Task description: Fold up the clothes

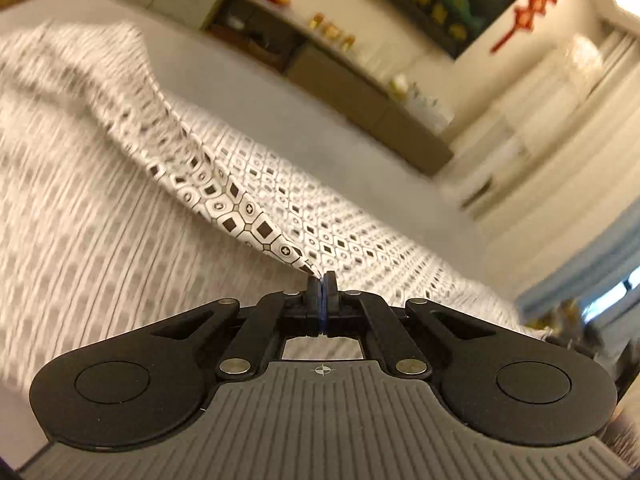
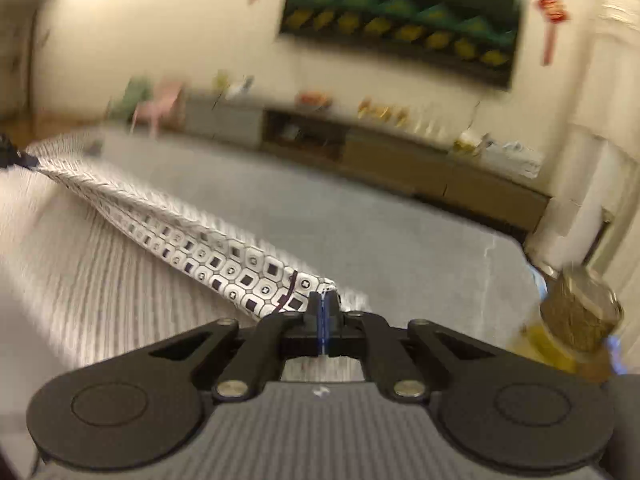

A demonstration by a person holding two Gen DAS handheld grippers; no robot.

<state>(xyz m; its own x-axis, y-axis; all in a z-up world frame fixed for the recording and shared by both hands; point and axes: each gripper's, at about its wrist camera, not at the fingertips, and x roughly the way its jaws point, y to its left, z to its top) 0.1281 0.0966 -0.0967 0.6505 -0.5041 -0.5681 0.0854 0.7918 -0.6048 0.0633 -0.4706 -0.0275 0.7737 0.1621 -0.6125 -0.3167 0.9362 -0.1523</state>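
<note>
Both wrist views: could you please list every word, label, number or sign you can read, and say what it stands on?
No text can be read in either view.
Red hanging ornament on the wall: may carry characters, too blurred to read.
Dark wall picture: green and yellow shapes only, no words.
Patterned cloth: printed diamonds and crosses, no letters.
Left gripper body: a small crosshair mark, no words.

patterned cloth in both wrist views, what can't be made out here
- Left wrist view: the cloth is motion-blurred on the left; what kind of garment it is stays unclear. The left gripper is pinched shut on one edge.
- Right wrist view: the right gripper is shut on a corner; the cloth's far end runs off the left edge.
- Both views: shelf items are too blurred to name.
- Right wrist view: the round thing at right is blurred.
</note>
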